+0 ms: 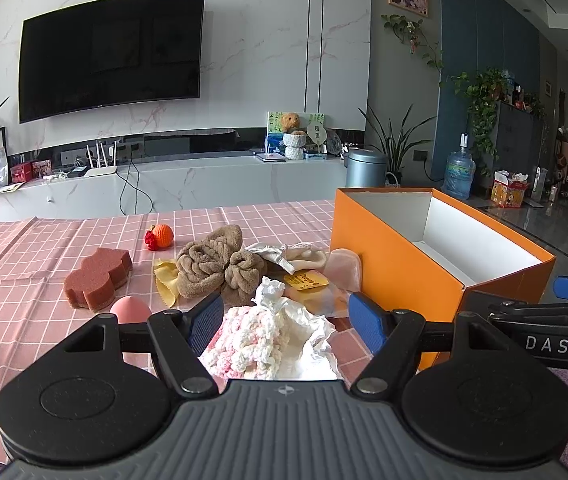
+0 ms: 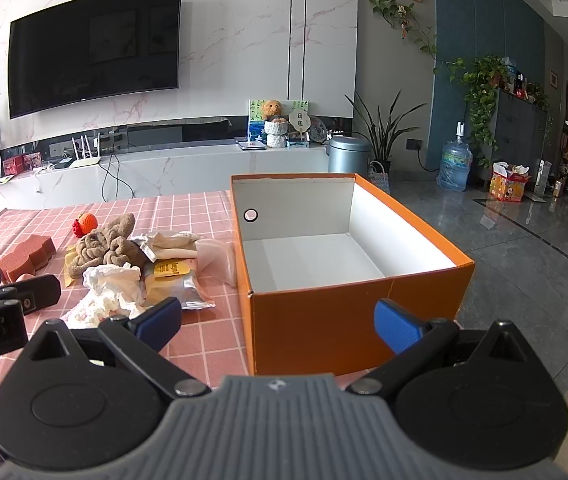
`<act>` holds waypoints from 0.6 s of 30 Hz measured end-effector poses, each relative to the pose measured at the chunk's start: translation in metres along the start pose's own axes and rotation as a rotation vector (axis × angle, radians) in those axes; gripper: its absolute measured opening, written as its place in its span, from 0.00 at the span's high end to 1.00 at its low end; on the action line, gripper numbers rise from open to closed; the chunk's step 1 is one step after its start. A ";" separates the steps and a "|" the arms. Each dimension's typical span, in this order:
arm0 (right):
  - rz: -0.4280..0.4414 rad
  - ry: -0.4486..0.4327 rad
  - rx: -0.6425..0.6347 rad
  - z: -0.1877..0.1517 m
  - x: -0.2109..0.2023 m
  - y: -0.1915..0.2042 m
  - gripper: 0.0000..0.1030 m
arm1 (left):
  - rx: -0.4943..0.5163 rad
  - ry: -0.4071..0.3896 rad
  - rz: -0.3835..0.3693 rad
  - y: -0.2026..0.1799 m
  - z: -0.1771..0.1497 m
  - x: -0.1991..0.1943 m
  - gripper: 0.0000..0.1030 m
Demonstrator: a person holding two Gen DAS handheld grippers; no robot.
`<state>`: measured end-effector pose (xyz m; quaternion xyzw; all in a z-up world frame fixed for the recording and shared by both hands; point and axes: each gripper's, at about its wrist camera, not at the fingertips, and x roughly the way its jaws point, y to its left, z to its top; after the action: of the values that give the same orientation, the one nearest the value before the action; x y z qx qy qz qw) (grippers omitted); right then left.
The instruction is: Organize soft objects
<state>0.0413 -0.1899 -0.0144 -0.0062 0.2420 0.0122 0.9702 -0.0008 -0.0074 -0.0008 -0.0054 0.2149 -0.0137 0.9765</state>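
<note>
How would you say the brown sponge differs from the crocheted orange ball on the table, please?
The brown sponge is a flat, lobed slab with straight-cut sides; the crocheted orange ball is round and knitted-looking. The sponge looks clearly larger than the ball. The sponge is plain, while the ball has a small red piece attached at its left. The ball lies farther from the cameras than the sponge. Both rest on the pink checked tablecloth, outside the orange box.

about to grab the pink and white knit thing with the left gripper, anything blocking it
Nothing visible does. The left gripper is open with the knit piece right between its fingers; only crumpled tissue lies against its right side.
</note>
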 end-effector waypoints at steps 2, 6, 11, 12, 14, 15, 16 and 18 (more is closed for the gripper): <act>0.001 0.000 0.000 0.000 0.000 0.000 0.02 | -0.001 0.002 -0.001 0.000 -0.001 0.000 0.18; -0.002 0.004 0.000 -0.001 0.000 -0.001 0.02 | -0.004 0.002 -0.003 0.000 -0.002 0.001 0.18; -0.005 0.011 0.001 -0.002 0.001 0.000 0.02 | -0.005 0.005 -0.004 -0.001 -0.003 0.001 0.18; -0.005 0.012 0.001 -0.002 0.001 0.000 0.02 | -0.006 0.007 -0.005 -0.001 -0.005 0.001 0.18; -0.004 0.014 0.001 -0.001 0.001 0.001 0.02 | -0.006 0.008 -0.005 -0.001 -0.006 0.001 0.18; -0.004 0.014 0.001 -0.001 0.001 0.001 0.02 | -0.006 0.008 -0.005 -0.001 -0.005 0.001 0.18; -0.004 0.015 0.001 -0.001 0.001 0.001 0.02 | -0.006 0.008 -0.005 -0.001 -0.007 0.001 0.18; -0.004 0.016 0.001 -0.001 0.001 0.001 0.02 | -0.007 0.009 -0.006 -0.001 -0.006 0.001 0.18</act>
<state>0.0420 -0.1890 -0.0158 -0.0061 0.2497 0.0099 0.9683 -0.0021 -0.0083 -0.0067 -0.0096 0.2193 -0.0157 0.9755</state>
